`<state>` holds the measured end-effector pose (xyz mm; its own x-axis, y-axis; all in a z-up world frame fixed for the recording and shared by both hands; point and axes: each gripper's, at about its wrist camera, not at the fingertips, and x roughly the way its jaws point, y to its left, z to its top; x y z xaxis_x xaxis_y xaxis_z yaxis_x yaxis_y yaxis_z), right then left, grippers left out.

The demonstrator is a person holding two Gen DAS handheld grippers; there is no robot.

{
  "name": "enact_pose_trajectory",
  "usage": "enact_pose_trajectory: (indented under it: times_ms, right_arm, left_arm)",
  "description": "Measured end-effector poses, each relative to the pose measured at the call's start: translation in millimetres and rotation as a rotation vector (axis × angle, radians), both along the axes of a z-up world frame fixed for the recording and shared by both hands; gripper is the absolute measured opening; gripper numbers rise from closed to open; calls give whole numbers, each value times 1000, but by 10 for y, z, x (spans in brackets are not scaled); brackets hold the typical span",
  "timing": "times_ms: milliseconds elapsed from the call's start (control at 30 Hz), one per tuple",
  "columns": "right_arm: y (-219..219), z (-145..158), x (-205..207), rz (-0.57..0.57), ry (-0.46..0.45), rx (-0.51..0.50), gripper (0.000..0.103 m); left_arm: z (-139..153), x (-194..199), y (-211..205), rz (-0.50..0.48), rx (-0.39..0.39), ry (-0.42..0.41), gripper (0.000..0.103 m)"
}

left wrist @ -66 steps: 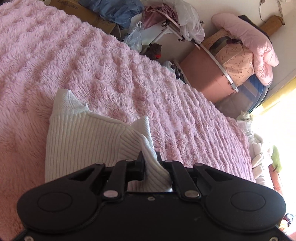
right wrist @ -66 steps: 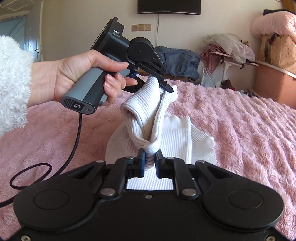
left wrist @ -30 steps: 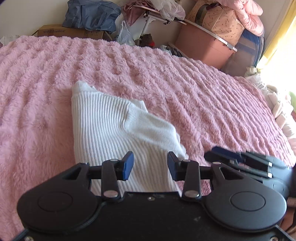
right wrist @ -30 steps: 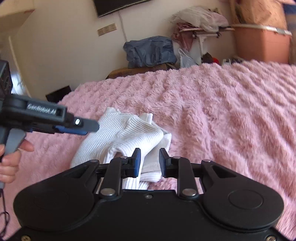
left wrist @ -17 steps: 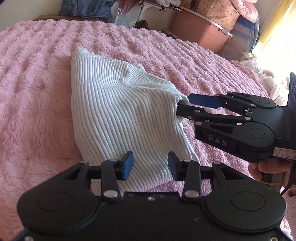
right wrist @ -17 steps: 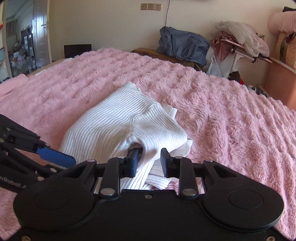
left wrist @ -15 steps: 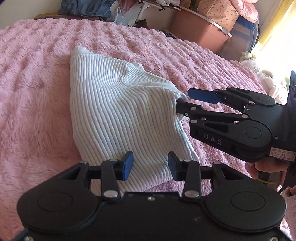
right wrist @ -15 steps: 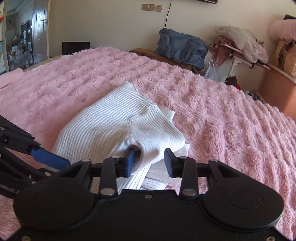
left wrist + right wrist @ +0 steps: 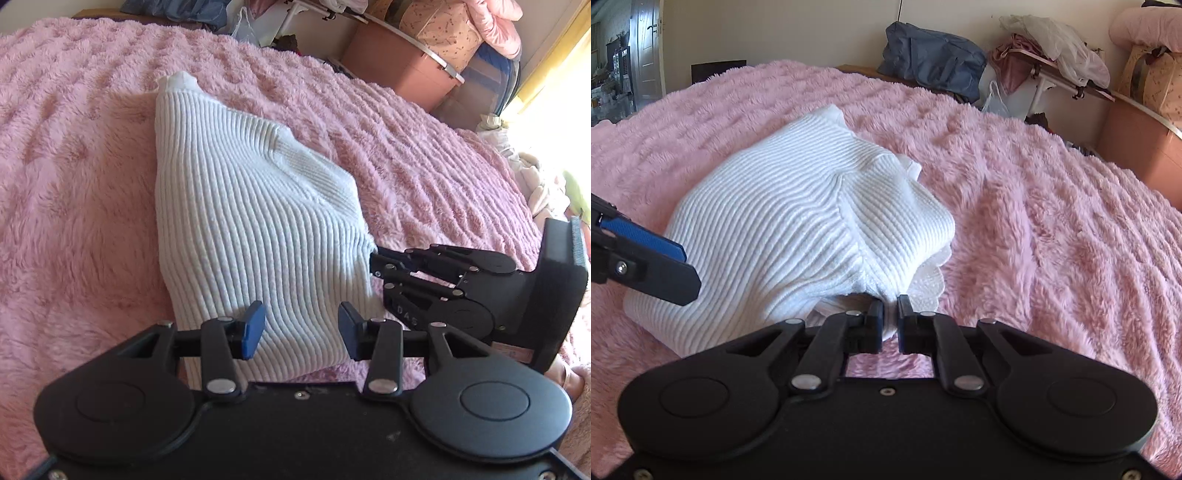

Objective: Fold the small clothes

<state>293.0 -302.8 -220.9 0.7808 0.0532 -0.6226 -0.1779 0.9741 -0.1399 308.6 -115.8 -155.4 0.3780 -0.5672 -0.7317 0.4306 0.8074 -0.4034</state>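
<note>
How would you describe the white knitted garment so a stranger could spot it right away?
Look at the fluffy pink blanket covering the bed. Near its front lies the folded white ribbed-knit garment, the only white, ribbed thing on the pink fur.

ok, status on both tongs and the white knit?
Left tongs open, just widened, poised over white knit. Right tongs just closed, pinching its near edge. Knit folded on pink blanket. Nothing in the way.

Folded sweater (image 9: 251,236) on blanket (image 9: 74,206) ahead of left gripper (image 9: 301,328), right gripper (image 9: 890,319) at its right edge, storage box (image 9: 402,66) beyond, bag (image 9: 931,62) behind.
</note>
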Motion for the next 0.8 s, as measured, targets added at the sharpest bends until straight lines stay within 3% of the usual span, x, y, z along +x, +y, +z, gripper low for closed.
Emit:
enact_pose_trajectory:
  times_ms: [167, 367, 467, 667, 800]
  right_arm:
    - [-13, 135, -32, 32, -3, 37, 8]
    - [-328, 524, -59, 25, -28, 253, 17]
    - [-486, 614, 124, -20, -38, 310, 19]
    - [-791, 408, 621, -135, 114, 587, 21]
    - [-751, 228, 732, -180, 179, 637, 21]
  left_arm:
    - [-143, -11, -10, -17, 35, 17, 46]
    - [125, -31, 10, -21, -56, -22, 46]
    - [206, 37, -63, -6, -86, -46, 46]
    - [81, 152, -288, -19, -86, -3, 46]
    - [-96, 82, -424, -68, -37, 20, 47]
